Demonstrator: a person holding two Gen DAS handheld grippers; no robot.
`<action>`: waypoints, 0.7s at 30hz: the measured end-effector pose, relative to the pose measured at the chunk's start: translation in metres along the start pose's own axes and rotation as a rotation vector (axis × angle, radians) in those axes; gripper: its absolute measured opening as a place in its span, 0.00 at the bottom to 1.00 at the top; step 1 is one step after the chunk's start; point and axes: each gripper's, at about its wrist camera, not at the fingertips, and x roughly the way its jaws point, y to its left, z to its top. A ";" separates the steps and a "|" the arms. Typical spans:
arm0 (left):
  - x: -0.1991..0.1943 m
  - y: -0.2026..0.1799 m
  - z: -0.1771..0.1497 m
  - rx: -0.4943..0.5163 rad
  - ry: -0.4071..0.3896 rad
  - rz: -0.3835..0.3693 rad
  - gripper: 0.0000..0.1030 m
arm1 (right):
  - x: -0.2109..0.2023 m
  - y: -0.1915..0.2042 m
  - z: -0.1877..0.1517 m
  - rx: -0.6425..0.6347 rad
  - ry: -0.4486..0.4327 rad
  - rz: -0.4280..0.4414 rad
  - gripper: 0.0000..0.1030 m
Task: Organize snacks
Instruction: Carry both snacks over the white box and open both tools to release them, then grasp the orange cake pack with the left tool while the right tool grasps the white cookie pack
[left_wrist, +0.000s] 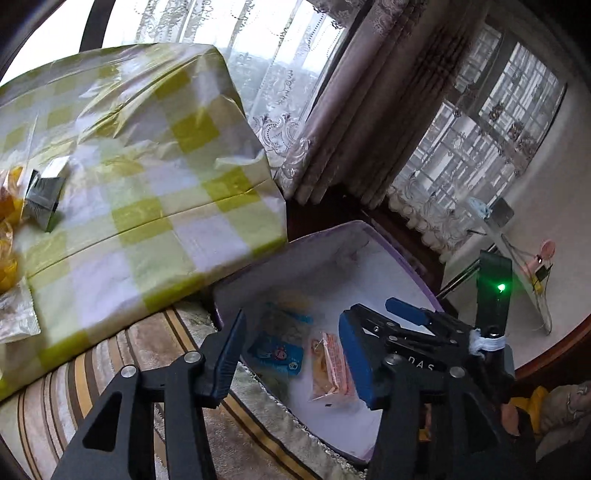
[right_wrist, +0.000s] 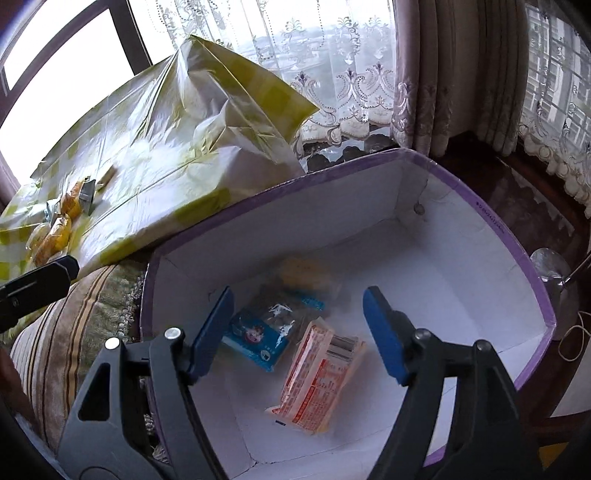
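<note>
Checked yellow cloth (left_wrist: 155, 206) covers the table by lace curtains (right_wrist: 332, 74); both tools (left_wrist: 291, 354) (right_wrist: 299, 332) gape, released.

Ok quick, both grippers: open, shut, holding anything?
Left gripper: open, holding nothing.
Right gripper: open, holding nothing, over the box.

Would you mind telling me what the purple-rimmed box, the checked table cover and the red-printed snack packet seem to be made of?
Box: probably cardboard, matt white inside with purple outer paper; folded seams and creased corners show.
Table cover: likely thin plastic sheet, glossy; it wrinkles sharply and reflects window light.
Snack packet: clear plastic film printed in red, shiny, with a crimped end seal.
</note>
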 end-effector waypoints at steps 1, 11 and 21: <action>-0.001 0.002 0.000 -0.012 -0.003 0.002 0.52 | 0.000 0.001 0.000 -0.001 0.000 0.002 0.73; -0.028 0.036 -0.009 -0.097 -0.069 0.094 0.52 | -0.001 0.038 -0.006 -0.061 0.023 0.098 0.73; -0.082 0.112 -0.043 -0.297 -0.154 0.201 0.52 | -0.009 0.061 -0.005 -0.112 0.024 0.115 0.73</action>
